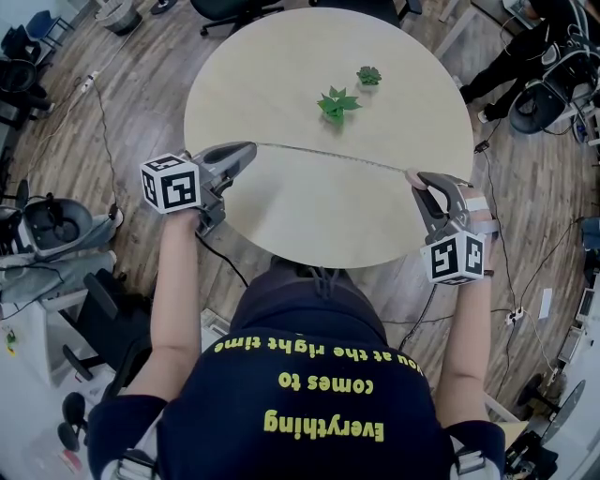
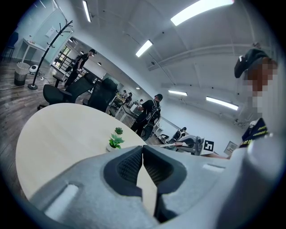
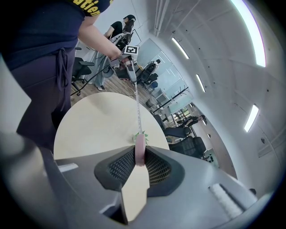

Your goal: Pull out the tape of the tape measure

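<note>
A thin tape [image 1: 328,157] is stretched taut above the round beige table [image 1: 281,84], from one gripper to the other. My left gripper [image 1: 251,147] is shut on the tape's end at the table's left edge; in the left gripper view its pads [image 2: 129,167] meet, and the tape between them is too thin to make out. My right gripper [image 1: 413,177] is at the table's right edge, shut on the small pink tape measure case [image 3: 140,152]. In the right gripper view the tape [image 3: 137,107] runs from the case across to the left gripper [image 3: 133,77].
Two small green plants [image 1: 337,104] [image 1: 368,75] stand on the table beyond the tape. Office chairs [image 1: 234,11], cables [image 1: 94,112] on the wooden floor and seated people [image 1: 525,47] surround the table. My body is against the near edge.
</note>
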Motion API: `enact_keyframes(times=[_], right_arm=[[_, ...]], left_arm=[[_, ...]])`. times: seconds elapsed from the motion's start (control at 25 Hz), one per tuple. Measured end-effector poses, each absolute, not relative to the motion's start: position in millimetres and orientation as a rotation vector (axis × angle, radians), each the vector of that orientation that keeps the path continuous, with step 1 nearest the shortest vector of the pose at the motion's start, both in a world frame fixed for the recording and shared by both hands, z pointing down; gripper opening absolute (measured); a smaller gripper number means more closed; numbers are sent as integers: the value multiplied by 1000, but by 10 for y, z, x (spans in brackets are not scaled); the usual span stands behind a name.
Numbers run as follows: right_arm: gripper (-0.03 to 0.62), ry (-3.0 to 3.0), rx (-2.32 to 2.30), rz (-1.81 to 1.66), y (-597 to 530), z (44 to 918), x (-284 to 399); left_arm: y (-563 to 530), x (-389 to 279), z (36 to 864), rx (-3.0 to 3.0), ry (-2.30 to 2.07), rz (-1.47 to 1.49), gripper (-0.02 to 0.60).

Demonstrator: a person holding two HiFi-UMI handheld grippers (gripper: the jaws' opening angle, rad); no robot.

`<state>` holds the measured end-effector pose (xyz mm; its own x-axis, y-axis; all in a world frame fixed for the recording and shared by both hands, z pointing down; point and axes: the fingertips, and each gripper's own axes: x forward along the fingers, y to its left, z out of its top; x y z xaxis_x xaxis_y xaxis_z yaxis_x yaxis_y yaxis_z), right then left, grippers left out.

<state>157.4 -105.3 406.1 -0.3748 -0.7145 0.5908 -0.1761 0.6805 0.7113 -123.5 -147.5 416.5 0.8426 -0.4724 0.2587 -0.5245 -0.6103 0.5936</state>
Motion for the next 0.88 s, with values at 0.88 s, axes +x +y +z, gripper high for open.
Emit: enact_keyframes(times=[0.88], right_arm=[[83, -1932, 684, -677, -1089, 4107, 1446]], left_arm=[[-1501, -1030, 4170, 2339, -660, 99, 8]])
